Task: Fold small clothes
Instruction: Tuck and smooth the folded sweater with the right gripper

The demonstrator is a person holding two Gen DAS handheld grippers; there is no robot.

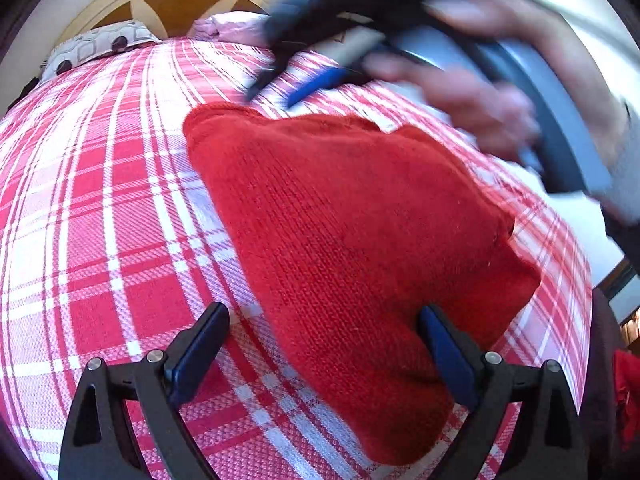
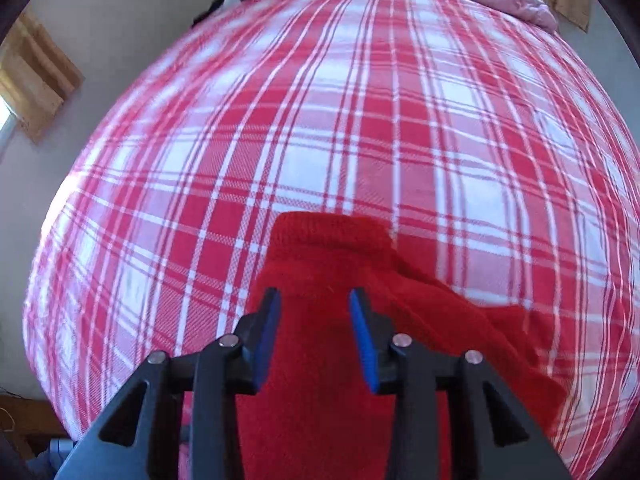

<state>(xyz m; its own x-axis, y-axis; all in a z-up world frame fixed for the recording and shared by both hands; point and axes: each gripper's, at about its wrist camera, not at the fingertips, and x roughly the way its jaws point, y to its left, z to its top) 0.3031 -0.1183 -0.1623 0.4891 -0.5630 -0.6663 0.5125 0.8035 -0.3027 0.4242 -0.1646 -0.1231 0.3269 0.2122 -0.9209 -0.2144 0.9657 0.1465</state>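
Observation:
A red knit garment lies flat on the red-and-white plaid bed cover. My left gripper stands wide open at the garment's near end, its right finger over the knit and its left finger over the cover. My right gripper, blurred and held by a hand, hovers at the garment's far edge. In the right wrist view the right gripper is open by a narrow gap, tilted steeply down over the red garment, whose ribbed end lies just beyond its tips. The pads press on nothing.
A patterned pillow and a pink pillow lie at the head of the bed below a wooden headboard. The plaid cover stretches far beyond the garment. More red cloth shows off the bed's right edge.

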